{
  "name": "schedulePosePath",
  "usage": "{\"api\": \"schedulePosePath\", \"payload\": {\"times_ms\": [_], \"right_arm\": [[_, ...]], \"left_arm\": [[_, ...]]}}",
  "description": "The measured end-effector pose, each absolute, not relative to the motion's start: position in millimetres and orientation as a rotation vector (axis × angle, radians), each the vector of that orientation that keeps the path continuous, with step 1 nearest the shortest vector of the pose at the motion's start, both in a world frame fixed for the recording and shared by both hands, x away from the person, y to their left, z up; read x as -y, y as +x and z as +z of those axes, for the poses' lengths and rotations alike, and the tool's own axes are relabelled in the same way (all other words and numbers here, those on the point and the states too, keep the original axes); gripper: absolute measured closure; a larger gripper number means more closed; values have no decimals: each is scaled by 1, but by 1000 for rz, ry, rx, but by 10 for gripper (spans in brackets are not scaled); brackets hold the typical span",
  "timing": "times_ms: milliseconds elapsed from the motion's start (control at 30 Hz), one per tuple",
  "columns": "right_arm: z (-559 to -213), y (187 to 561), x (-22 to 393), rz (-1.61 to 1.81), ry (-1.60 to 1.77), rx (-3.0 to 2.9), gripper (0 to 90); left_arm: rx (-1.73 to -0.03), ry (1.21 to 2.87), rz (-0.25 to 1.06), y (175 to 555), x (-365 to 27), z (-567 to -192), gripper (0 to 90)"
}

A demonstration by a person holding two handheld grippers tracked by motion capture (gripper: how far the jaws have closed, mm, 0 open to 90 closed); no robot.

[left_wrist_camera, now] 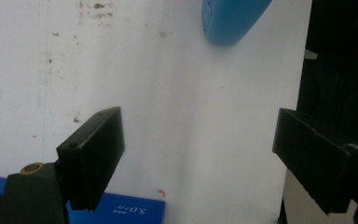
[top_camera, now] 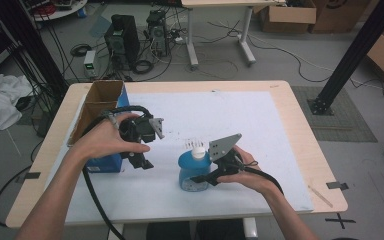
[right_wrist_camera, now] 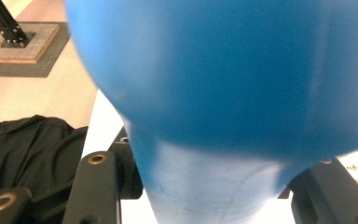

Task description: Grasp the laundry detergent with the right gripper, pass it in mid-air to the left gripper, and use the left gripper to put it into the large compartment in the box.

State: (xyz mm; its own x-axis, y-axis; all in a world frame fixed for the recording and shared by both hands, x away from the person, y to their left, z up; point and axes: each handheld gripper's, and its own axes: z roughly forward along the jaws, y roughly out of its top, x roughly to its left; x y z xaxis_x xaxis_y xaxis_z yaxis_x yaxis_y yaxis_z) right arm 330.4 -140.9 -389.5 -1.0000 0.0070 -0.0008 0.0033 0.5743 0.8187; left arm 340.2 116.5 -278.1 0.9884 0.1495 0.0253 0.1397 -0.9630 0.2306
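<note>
Cardboard box (top_camera: pixel 100 102) stood open at the table's (top_camera: pixel 300 150) left edge, contents unseen. Blue bottle (top_camera: pixel 193 172) with white cap (top_camera: pixel 198 152) sat mid-table, right gripper (top_camera: pixel 202 178) clamped on it. Left gripper (left_wrist_camera: pixel 198 158) gaped wide, holding nothing.

The bottle (top_camera: pixel 192 172) is showing translucent blue with a white cap (top_camera: pixel 198 152), the box (top_camera: pixel 105 162) is looking blue outside and brown inside, and the table (top_camera: pixel 300 150) is wearing a white sheet (top_camera: pixel 220 120) with dark specks.
</note>
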Motion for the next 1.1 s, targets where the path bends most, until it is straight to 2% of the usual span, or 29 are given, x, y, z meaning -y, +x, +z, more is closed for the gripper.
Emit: {"api": "schedulePosePath", "payload": {"times_ms": [533, 1100], "right_arm": [[-383, 342, 148, 1480, 70, -2774, 462], [-328, 366, 163, 1477, 38, -2728, 461]], "left_arm": [[-221, 2879, 65, 344, -114, -271, 174], [-159, 2769, 50, 364, -93, -217, 173]]}}
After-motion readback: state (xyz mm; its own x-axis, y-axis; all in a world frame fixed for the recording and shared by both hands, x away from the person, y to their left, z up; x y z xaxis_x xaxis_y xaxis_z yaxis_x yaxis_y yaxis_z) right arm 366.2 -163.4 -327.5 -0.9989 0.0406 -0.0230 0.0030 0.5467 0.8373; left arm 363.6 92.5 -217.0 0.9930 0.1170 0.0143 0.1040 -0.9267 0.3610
